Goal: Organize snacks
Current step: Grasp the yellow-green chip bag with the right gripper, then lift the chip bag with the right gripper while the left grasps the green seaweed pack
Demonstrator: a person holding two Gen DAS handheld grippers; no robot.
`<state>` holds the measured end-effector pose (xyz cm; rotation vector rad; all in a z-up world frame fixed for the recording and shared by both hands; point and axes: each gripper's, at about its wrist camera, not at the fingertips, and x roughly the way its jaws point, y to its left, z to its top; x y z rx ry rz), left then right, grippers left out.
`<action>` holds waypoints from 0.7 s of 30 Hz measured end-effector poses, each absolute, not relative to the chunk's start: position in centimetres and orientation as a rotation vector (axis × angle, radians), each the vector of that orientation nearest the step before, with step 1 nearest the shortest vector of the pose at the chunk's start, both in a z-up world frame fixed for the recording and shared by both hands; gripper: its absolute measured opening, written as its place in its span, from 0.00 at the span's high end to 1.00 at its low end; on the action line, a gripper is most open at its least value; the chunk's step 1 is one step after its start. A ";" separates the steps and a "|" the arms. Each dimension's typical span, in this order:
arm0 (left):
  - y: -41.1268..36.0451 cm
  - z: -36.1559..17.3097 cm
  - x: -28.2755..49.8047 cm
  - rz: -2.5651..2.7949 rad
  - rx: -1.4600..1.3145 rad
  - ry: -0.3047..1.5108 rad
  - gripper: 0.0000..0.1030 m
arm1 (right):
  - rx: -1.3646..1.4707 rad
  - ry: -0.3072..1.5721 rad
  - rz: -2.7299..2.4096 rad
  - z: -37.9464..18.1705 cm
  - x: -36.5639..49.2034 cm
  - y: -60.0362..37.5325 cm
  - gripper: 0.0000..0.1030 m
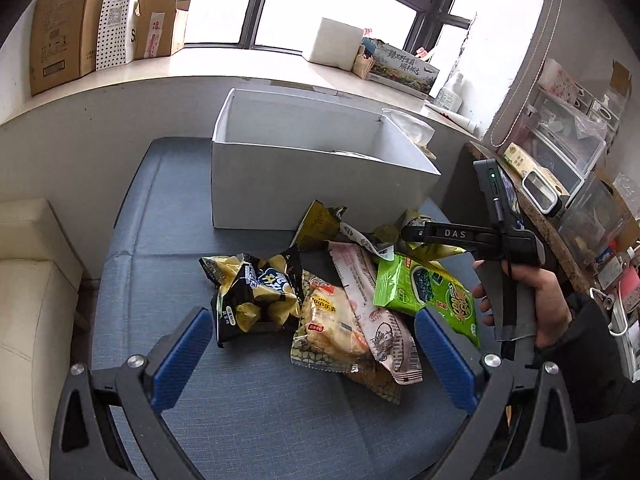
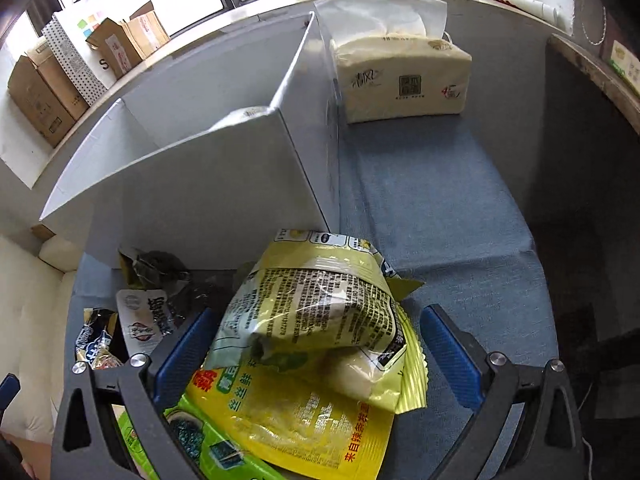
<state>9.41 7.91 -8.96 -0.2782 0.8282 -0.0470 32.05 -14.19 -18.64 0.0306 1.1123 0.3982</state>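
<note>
The right gripper [image 2: 314, 350], jaws spread wide and clamping nothing, straddles a crinkled pale-yellow snack pouch [image 2: 320, 312] whose long axis runs from 7 to 1 o'clock toward the white cardboard box [image 2: 216, 184]. Bare blue fabric [image 2: 440, 216] lies open at 1 o'clock. The left gripper [image 1: 316, 354], equally wide and empty, hovers over the heap, a black-and-yellow chip bag [image 1: 252, 292] at 11 o'clock.
</note>
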 end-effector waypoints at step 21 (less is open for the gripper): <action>4.4 -10.1 11.5 -0.120 -0.161 0.901 0.00 | 0.165 0.895 0.511 -13.0 28.4 -19.4 0.35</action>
